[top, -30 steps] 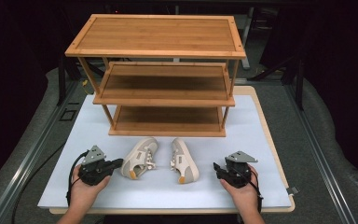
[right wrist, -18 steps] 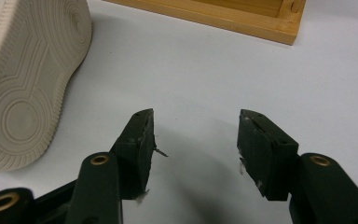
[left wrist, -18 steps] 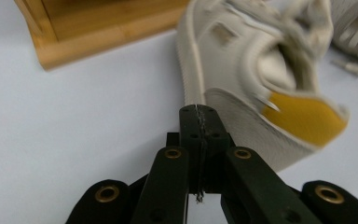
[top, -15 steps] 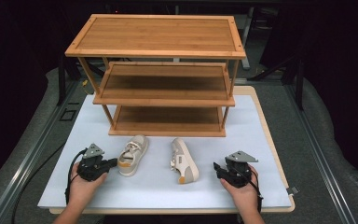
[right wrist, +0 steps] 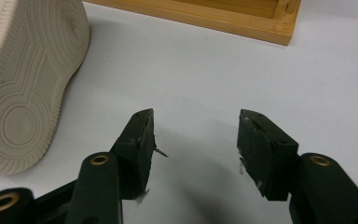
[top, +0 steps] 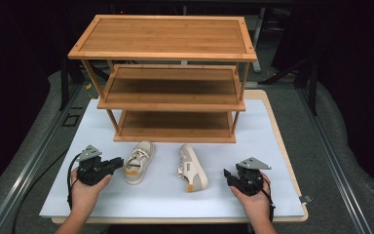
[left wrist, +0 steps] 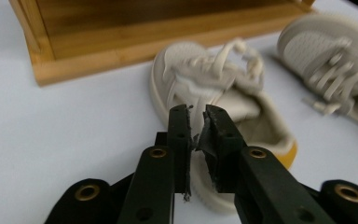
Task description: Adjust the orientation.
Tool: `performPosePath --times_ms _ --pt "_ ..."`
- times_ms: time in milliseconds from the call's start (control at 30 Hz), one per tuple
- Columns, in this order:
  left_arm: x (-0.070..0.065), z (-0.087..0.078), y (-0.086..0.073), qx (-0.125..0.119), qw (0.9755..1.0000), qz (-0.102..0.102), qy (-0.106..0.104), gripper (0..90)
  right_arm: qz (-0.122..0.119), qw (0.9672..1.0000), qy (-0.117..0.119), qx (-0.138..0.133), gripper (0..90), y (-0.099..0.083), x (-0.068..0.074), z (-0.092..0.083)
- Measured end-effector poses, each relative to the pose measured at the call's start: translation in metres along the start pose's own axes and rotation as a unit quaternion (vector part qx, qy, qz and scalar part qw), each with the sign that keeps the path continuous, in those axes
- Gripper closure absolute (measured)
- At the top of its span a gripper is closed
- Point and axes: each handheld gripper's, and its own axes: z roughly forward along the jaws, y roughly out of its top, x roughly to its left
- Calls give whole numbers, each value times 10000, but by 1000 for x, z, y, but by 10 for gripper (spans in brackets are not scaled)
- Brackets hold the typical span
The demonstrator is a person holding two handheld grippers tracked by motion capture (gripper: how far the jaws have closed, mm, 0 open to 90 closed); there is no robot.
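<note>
Now I am easing the left tool (top: pixel 118 162) apart, letting go of the left shoe (top: pixel 137 162) on the table (top: pixel 272 146), while the right tool (top: pixel 228 175) is waiting, spread and empty.

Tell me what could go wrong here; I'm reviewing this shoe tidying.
1. The left gripper has jaws that have just been opening, but they stand narrowly apart with nothing between them at the left shoe heel; a grip there may catch only the collar and slip.
2. The right shoe lies on its side, sole toward the open right gripper, which may just push it.
</note>
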Motion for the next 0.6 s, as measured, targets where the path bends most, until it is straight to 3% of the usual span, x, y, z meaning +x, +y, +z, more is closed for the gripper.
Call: performPosePath --times_ms 200,267,333,400,467,600 --pt "-2 14 4 127 9994 -100 -297 669 37 10000 -19 -64 461 0 0 -1" --pt "-4 20 3 234 9995 -29 -218 658 57 9999 -30 -108 464 1 0 -2" --pt "-4 25 4 314 9994 -115 -97 671 45 9999 -24 -139 469 1 0 -3" --pt "-3 26 5 338 9991 -209 -135 690 51 9999 -14 -136 475 1 0 -3" --pt "-7 25 4 356 9992 -155 -84 701 47 9999 -5 -132 479 1 0 -4" --pt "-19 25 2 428 9989 170 -32 743 36 9999 -14 -131 482 2 1 -4"
